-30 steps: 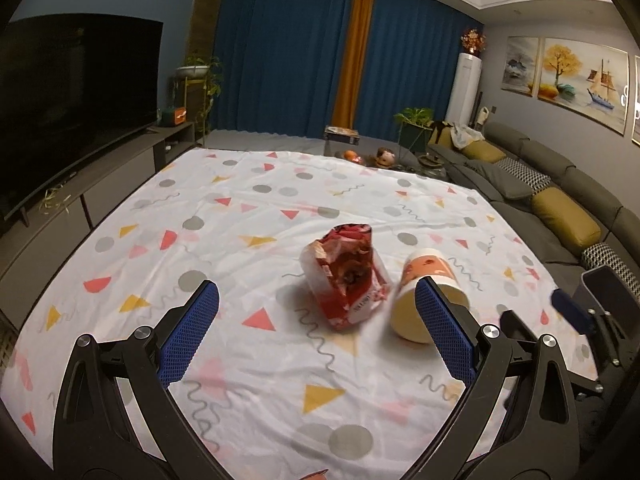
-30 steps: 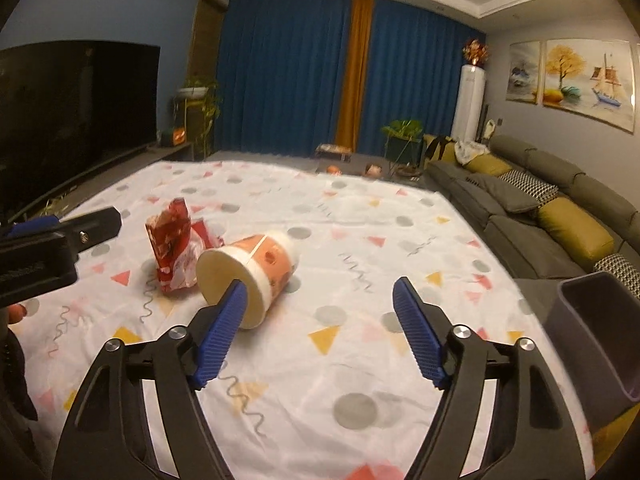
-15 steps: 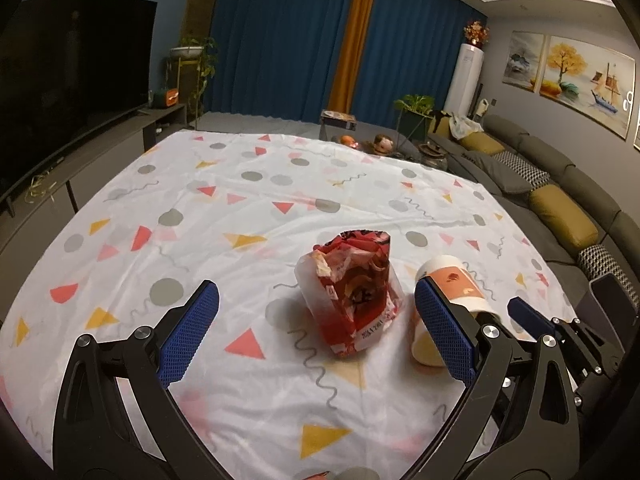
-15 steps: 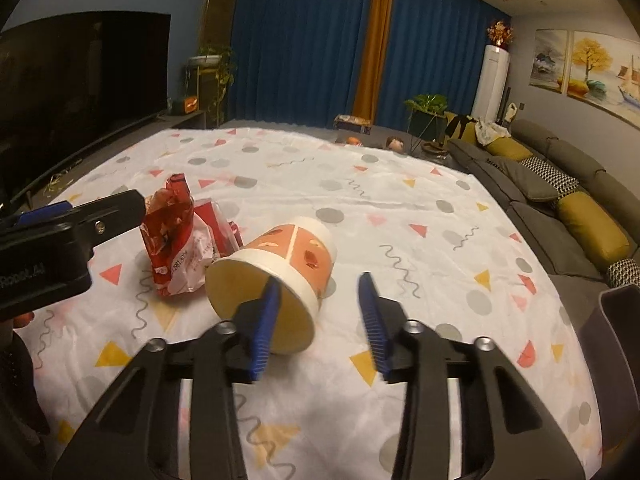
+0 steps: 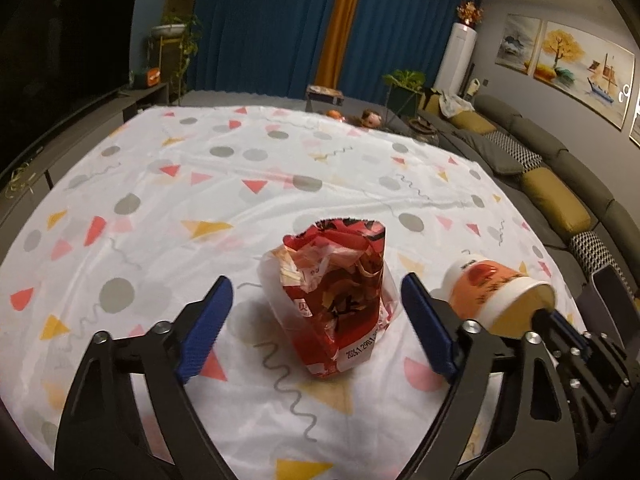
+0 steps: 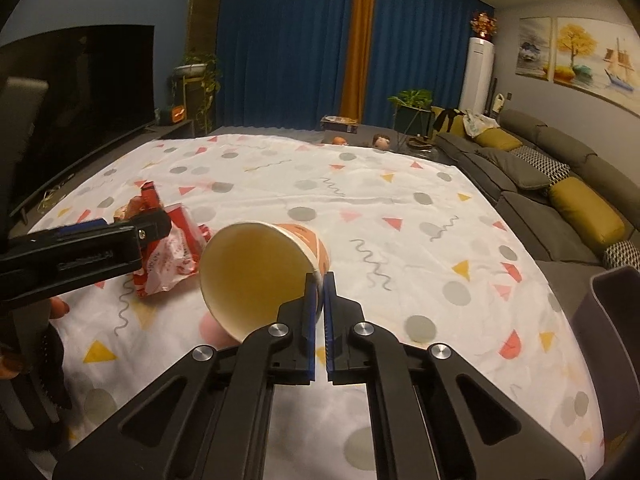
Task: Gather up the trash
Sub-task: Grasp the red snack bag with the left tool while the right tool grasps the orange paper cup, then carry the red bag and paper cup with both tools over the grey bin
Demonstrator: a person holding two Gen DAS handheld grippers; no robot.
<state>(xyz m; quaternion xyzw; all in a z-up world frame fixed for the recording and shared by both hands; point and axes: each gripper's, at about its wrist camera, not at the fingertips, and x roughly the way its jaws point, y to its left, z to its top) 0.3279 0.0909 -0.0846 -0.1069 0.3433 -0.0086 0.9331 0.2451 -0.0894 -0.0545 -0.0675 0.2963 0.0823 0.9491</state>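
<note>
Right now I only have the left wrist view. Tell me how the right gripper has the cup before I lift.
Observer: The right gripper is shut on the paper cup. It pinches the rim wall, one pad inside the mouth and one outside.
Operator: Check the inside for me.
Observer: The cup's mouth faces that camera. The inside looks empty, with no liquid showing.
Operator: Find me a drop spot.
Observer: A dark grey bin stands just past the cloth's right edge, on the sofa side.
</note>
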